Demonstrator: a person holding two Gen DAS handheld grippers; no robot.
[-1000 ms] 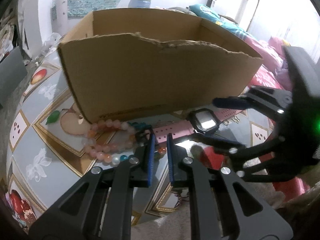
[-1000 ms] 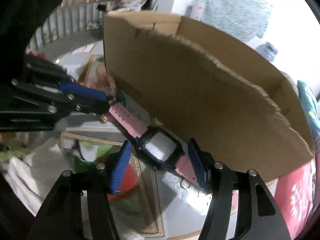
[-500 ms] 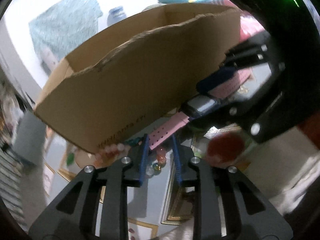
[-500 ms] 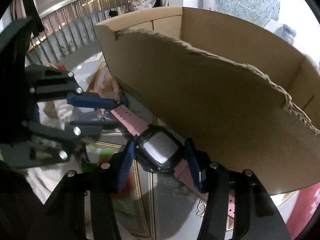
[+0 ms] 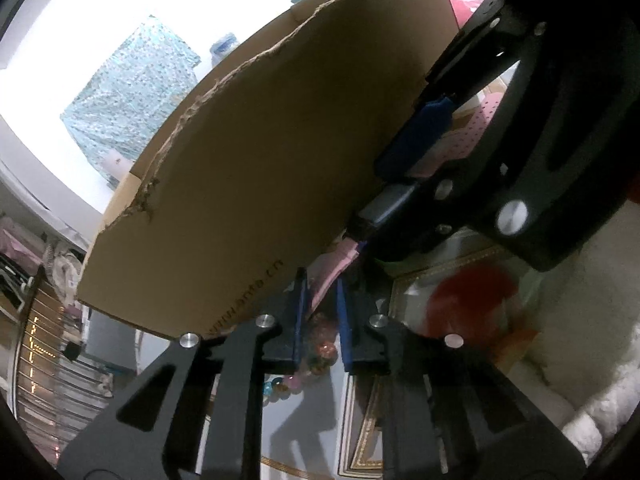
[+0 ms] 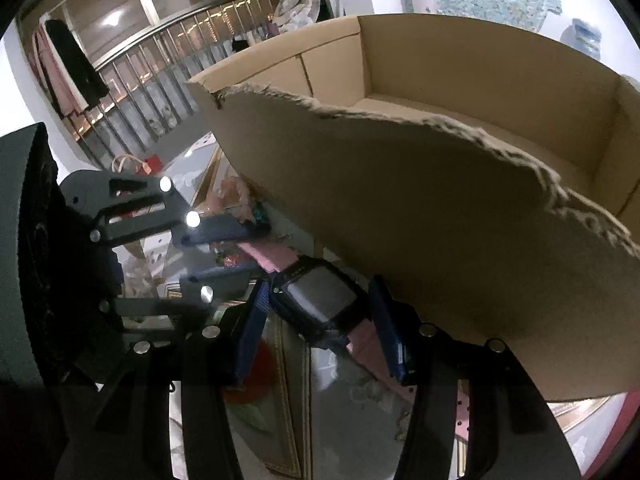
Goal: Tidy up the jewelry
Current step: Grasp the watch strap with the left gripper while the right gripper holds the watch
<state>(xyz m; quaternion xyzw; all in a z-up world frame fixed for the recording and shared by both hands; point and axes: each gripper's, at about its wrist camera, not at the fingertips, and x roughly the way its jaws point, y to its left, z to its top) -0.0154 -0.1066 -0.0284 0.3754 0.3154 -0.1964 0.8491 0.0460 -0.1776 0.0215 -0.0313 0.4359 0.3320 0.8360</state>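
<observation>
Torn cardboard box (image 6: 460, 240) (ragged rim).

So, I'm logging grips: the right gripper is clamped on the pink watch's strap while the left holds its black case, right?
Swapped. The right wrist view shows the right gripper around the watch at its black case; the left gripper, jaws closing, takes the pink strap.

1. A teal patterned cloth (image 5: 136, 92) is hung on the white wall.
2. A metal railing (image 6: 160, 64) is seen in the background, with clothes (image 6: 68, 68) hung behind it.
3. The table (image 6: 340, 412) is covered by a glossy cloth printed with fruit in gold frames.
4. A blue-capped water jug (image 6: 586, 38) is seen near the wall.
5. A white fluffy fabric (image 5: 580, 360) is seen at the table's edge.
</observation>
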